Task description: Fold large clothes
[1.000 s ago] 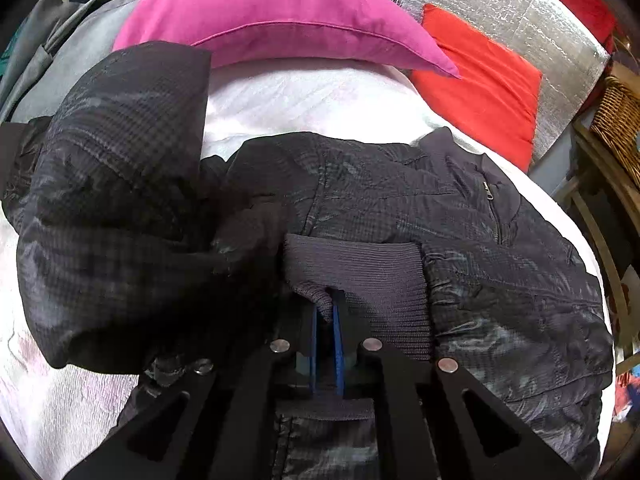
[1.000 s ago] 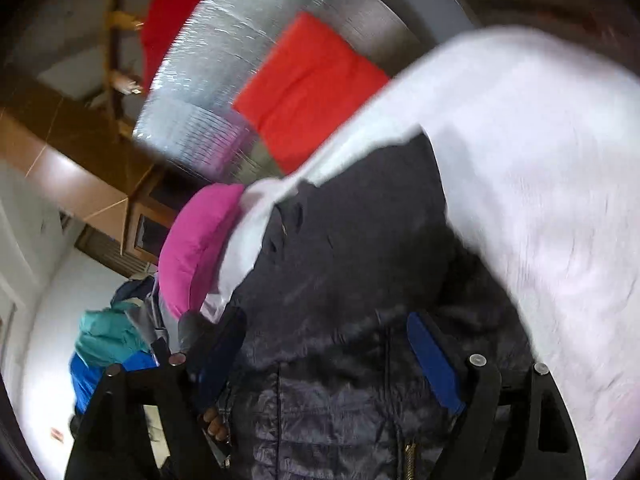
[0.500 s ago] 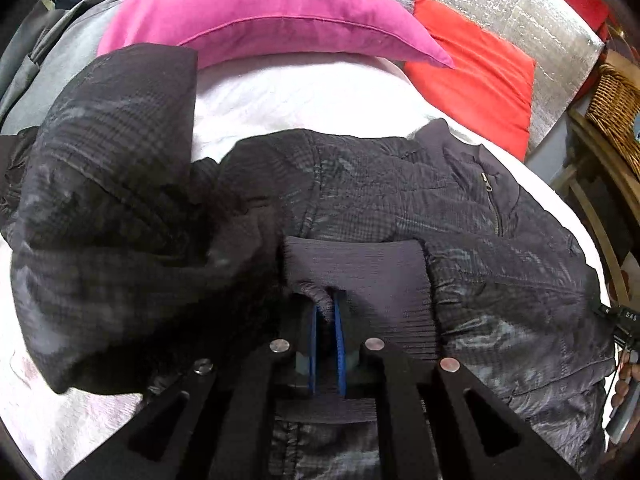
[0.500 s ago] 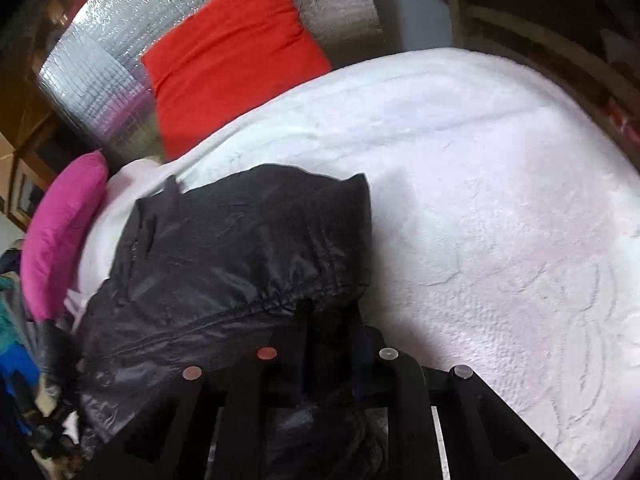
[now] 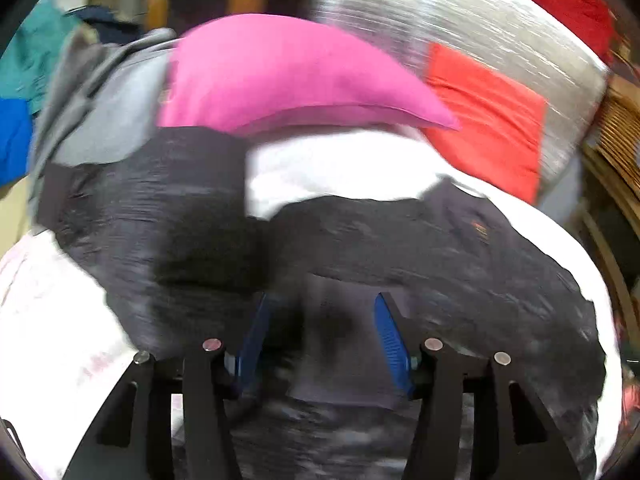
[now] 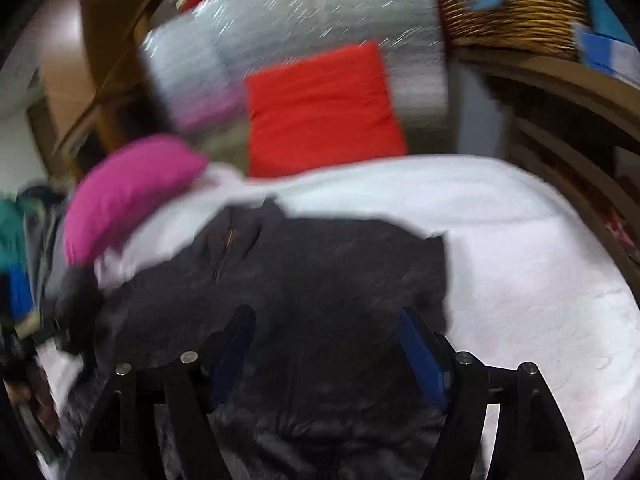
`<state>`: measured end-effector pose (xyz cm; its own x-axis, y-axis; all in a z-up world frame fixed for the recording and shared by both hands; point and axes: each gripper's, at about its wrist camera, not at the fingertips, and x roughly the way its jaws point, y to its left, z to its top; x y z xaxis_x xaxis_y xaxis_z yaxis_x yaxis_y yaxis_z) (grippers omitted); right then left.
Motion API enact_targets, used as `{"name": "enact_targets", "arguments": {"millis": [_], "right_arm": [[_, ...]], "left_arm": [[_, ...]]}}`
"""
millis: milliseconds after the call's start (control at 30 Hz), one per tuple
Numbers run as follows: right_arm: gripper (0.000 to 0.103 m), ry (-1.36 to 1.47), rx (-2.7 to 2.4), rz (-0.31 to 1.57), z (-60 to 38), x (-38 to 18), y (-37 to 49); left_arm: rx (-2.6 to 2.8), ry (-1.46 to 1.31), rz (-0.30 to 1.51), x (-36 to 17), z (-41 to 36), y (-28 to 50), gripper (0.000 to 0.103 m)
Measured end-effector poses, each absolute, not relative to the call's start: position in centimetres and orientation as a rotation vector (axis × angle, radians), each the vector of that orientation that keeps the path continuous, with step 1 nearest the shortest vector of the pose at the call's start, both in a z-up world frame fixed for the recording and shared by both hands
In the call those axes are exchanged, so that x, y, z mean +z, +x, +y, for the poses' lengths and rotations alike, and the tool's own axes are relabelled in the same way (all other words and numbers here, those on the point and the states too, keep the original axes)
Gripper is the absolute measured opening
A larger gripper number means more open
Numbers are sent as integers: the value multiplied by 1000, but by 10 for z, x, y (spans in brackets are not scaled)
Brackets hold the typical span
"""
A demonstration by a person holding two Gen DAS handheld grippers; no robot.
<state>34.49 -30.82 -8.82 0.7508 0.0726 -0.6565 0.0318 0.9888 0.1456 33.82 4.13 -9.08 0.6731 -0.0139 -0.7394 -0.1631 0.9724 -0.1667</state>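
Left gripper (image 5: pixel 320 336): blue-padded fingers spread apart, nothing pinched; the ribbed cuff (image 5: pixel 340 344) of the black jacket (image 5: pixel 460 256) is seen lying loose between them. Right gripper (image 6: pixel 324 348): fingers likewise parted, poised over the jacket body, no cloth held. Jacket: laid on the white bedspread (image 6: pixel 520 240), zip side up, collar toward the pillows; one sleeve is seen brought across the chest, while a bulky hood or sleeve portion (image 5: pixel 152 208) is left heaped at the left side. Progress is judged early to middle: one sleeve fold appears done, the heaped portion, the other side and the lengthwise fold are judged outstanding. Surroundings: pink pillow (image 5: pixel 288 76), red cushion (image 6: pixel 320 108), silver quilted cover (image 5: pixel 500 28), wicker basket (image 6: pixel 516 4), other garments (image 5: pixel 24 92) piled at the left. Obstruction: the pink pillow touches the heaped portion; both views are blurred, so fine detail cannot be told.
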Motion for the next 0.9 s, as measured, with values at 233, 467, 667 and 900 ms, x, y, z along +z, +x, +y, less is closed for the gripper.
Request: {"name": "enact_targets", "arguments": {"millis": [233, 467, 667, 900], "right_arm": [[77, -14, -51, 883, -299, -151, 353], [79, -16, -73, 887, -301, -153, 355], [80, 71, -39, 772, -292, -112, 324], [85, 289, 130, 686, -262, -81, 248]], "left_arm": [[60, 61, 971, -149, -30, 365, 59], [98, 216, 951, -151, -48, 368, 64], [25, 28, 867, -112, -4, 335, 64], [-44, -342, 807, -91, 94, 279, 76]]}}
